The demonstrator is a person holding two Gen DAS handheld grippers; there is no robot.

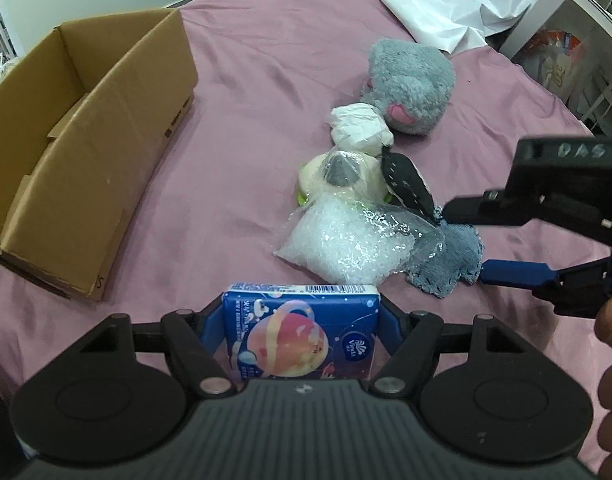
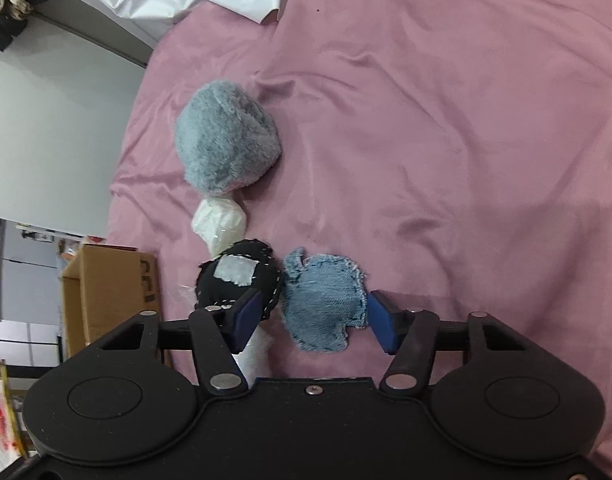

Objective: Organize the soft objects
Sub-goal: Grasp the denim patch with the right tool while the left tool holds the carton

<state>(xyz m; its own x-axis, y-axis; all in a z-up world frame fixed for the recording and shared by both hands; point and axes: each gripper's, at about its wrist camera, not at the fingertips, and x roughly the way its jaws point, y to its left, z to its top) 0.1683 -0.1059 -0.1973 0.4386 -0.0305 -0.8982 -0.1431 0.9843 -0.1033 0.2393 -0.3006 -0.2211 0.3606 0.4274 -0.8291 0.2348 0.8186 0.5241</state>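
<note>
Left gripper [image 1: 300, 330] clamped on a blue rectangular tissue pack printed with a pink planet [image 1: 302, 332], blue pads pressed against both its sides, low over the pink bedsheet [image 1: 242, 92]. Off to its left, an open brown cardboard box [image 1: 82, 152] resting on the sheet. Right gripper [image 2: 312, 316] parted around a frayed blue denim pouch [image 2: 324, 302]; one pad just beside its edge, the other against a black stitched fabric pouch with a grey patch [image 2: 242, 276], firm contact hard to confirm. Near both, a clear plastic bag of white pellets [image 1: 342, 240]. Further along the sheet, a white wrapped bundle [image 1: 360, 130] touching a fluffy grey plush toy [image 1: 414, 84].
</note>
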